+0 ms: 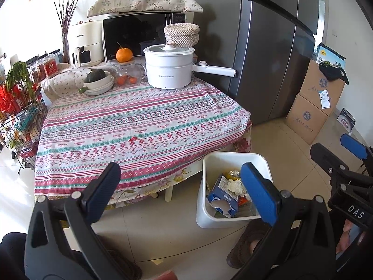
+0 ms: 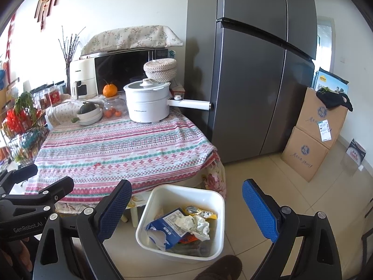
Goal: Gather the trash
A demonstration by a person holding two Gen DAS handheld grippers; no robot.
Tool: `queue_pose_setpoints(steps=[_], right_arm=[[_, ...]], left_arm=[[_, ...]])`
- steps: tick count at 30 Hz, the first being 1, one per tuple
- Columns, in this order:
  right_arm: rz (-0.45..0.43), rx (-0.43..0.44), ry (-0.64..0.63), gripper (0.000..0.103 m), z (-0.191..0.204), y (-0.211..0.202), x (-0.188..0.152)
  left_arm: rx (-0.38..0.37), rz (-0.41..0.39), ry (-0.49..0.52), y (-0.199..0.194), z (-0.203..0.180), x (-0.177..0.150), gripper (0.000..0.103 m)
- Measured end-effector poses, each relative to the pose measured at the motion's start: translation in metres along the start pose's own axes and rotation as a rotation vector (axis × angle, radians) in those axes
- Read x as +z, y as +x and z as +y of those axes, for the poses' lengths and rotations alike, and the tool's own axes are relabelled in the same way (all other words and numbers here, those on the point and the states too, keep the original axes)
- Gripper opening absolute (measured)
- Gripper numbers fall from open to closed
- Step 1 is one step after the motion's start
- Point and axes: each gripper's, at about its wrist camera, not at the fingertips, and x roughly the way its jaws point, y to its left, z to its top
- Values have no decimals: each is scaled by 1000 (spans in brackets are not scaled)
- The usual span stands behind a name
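Right wrist view: small red scrap (image 2: 97, 164) lies on near tablecloth (image 2: 130, 144); white bin (image 2: 216, 200) stands on floor, right. Judged light, flimsy; pinch edgewise. Left gripper (image 1: 184, 186) and right gripper (image 2: 186, 206) spread, empty.

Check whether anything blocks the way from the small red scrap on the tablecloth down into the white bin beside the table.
Nothing visible blocks it. The red scrap lies alone on the bare tablecloth; the white bin stands open-topped on the floor by the table's corner, partly filled. Both grippers are open and empty.
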Motion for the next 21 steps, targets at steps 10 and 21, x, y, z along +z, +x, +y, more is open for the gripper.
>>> queue_pose_setpoints(steps=[10,21], right_arm=[[-3,2,1,97,1,-1,0],[-2,3,6,97,1,1,-1]], left_arm=[[8,0,-11,0,-4,0,102],[3,5,-19,0,-6,0,102]])
